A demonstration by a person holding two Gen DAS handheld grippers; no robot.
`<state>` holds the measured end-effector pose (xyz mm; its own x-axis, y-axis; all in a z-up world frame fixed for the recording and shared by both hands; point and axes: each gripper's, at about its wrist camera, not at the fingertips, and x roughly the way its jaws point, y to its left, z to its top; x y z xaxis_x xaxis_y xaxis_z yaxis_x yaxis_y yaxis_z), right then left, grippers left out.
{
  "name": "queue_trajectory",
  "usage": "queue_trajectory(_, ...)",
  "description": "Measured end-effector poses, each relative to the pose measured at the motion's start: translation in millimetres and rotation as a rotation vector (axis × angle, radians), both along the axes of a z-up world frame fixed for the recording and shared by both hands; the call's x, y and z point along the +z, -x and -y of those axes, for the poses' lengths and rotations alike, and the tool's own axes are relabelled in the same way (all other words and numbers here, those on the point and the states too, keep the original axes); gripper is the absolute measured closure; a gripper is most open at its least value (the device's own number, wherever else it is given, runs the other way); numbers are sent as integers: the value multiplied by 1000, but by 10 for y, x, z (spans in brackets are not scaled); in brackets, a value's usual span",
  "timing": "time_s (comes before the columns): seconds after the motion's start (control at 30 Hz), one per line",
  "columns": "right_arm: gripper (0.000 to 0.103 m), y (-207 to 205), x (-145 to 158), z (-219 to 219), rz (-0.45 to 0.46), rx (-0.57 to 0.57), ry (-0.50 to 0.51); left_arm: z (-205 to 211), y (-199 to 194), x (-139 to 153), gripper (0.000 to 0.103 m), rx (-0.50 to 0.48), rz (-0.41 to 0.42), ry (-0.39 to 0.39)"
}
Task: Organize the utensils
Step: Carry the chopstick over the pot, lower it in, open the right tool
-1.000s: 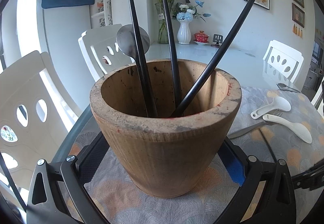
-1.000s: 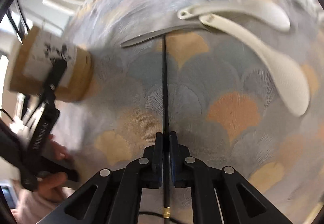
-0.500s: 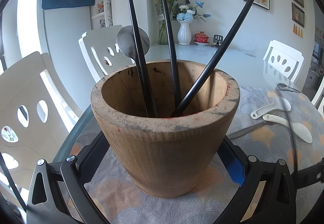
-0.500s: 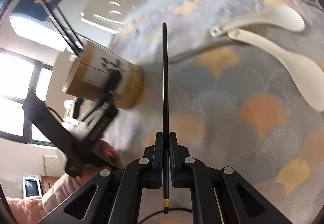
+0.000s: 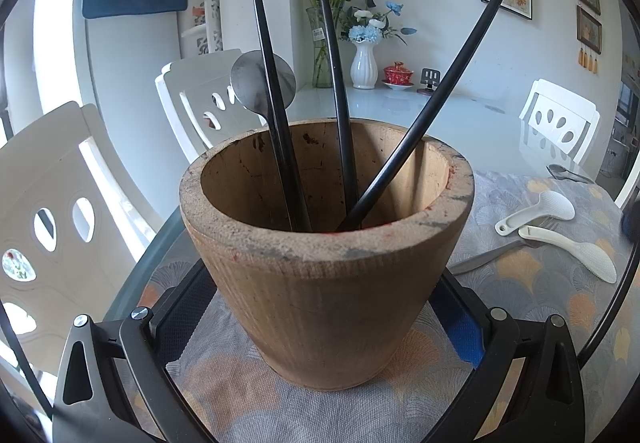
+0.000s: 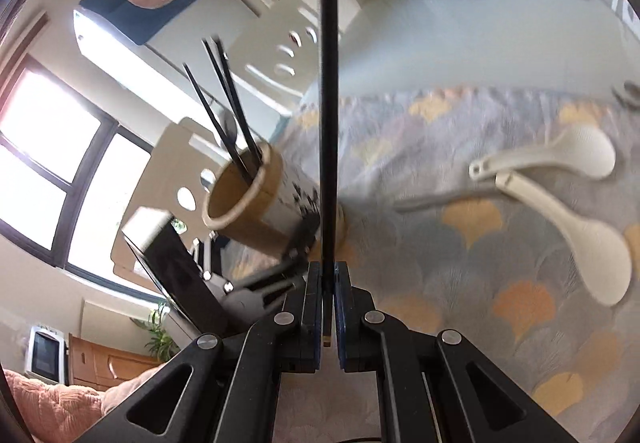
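One black chopstick is pinched in your right claw, gripped near its butt end and carried above the desk, short of the wooden holder. With so much length ahead of the grip, the tip could swing, strike the rim or the sticks inside, and twist in the pads. Your left claw straddles the holder's base with its pads at the sides; whether it squeezes I cannot tell. Inside: three chopsticks and one metal spoon. On the cloth: two white rice paddles, one fork, one more spoon.
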<state>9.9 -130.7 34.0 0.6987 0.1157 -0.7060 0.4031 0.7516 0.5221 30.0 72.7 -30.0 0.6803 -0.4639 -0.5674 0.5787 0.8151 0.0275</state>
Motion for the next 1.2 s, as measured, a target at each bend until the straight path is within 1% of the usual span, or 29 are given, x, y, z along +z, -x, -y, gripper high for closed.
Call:
queue_trajectory(0.17, 98, -31, 337, 39, 41, -16, 73, -5, -2, 1, 1, 0, -1, 1)
queue_trajectory(0.4, 98, -15, 914, 142, 85, -52, 192, -7, 1, 2, 1, 0, -1, 1)
queue_trajectory(0.53, 98, -46, 1179, 176, 122, -48, 229, -8, -2, 3, 1, 0, -2, 1)
queue_trajectory(0.6, 98, -60, 1321, 167, 159, -39, 238, -8, 0, 3, 1, 0, -2, 1)
queue_trajectory(0.8, 98, -190, 1694, 42, 229, 18, 286, -8, 0, 2, 1, 0, -3, 0)
queue_trajectory(0.93, 98, -383, 1751, -63, 240, 60, 310, -15, 7, -3, 1, -1, -6, -2)
queue_trajectory(1.2, 98, -828, 1605, -213, 201, 122, 316, -16, 17, -7, 1, -1, -7, -1)
